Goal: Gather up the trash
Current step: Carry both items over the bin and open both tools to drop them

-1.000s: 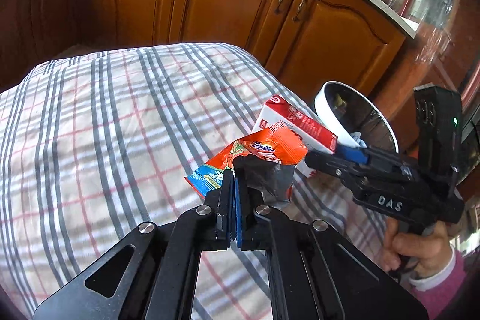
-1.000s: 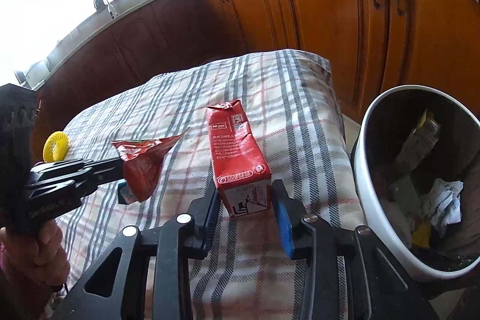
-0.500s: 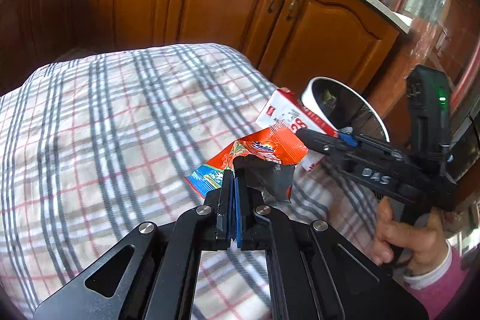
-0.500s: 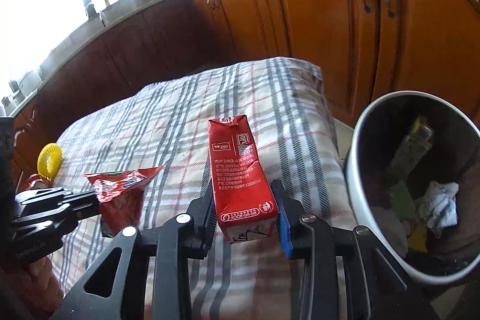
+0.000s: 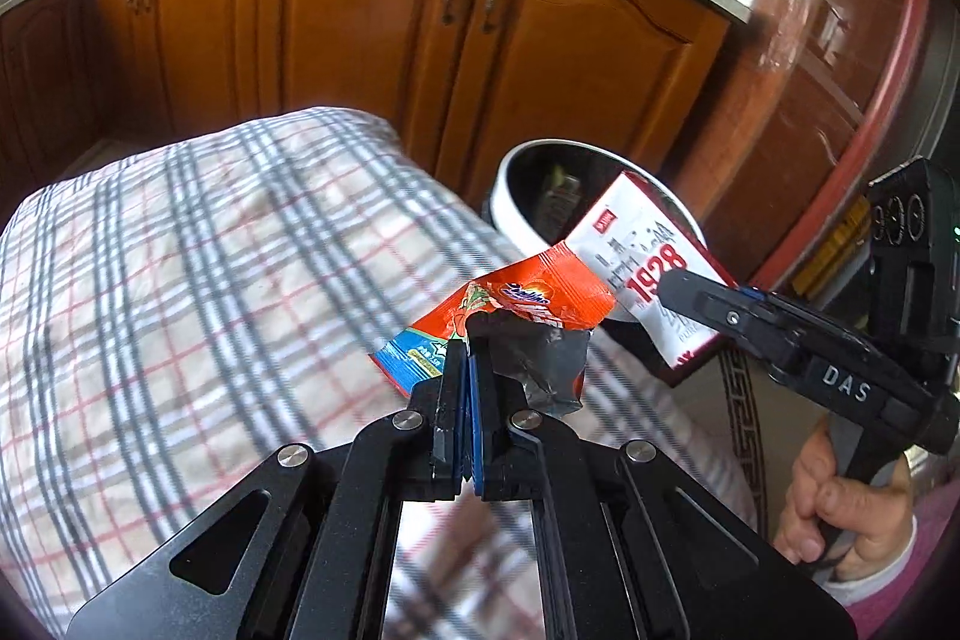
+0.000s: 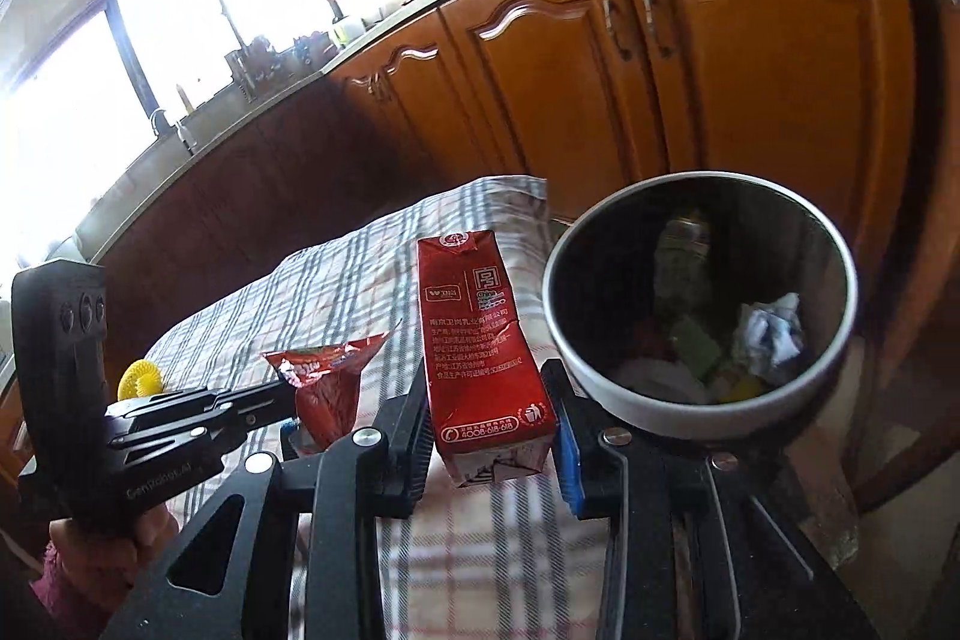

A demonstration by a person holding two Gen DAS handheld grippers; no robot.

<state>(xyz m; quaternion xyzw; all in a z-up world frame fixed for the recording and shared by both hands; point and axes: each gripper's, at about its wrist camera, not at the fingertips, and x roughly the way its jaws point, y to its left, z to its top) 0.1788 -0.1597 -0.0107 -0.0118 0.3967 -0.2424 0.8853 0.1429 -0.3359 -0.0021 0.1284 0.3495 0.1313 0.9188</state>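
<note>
My left gripper (image 5: pixel 467 358) is shut on a torn red snack wrapper (image 5: pixel 528 304) and holds it above the plaid cloth. It also shows in the right wrist view (image 6: pixel 327 382). My right gripper (image 6: pixel 492 418) is shut on a red milk carton (image 6: pixel 474 334), lifted off the table beside the bin. In the left wrist view the carton (image 5: pixel 648 262) hangs in front of the white round trash bin (image 5: pixel 510 196). The bin (image 6: pixel 636 400) stands to the right of the table and holds several pieces of trash.
A plaid cloth (image 5: pixel 180 268) covers the table. A yellow ring-shaped object (image 6: pixel 139 379) lies at the table's far left. Wooden kitchen cabinets (image 5: pixel 372 22) stand behind the table and the bin. A pot and a pan sit on the counter.
My right gripper has closed on the milk carton and lifted it off the table toward the bin. My left gripper, still holding the wrapper, has moved the same way.
</note>
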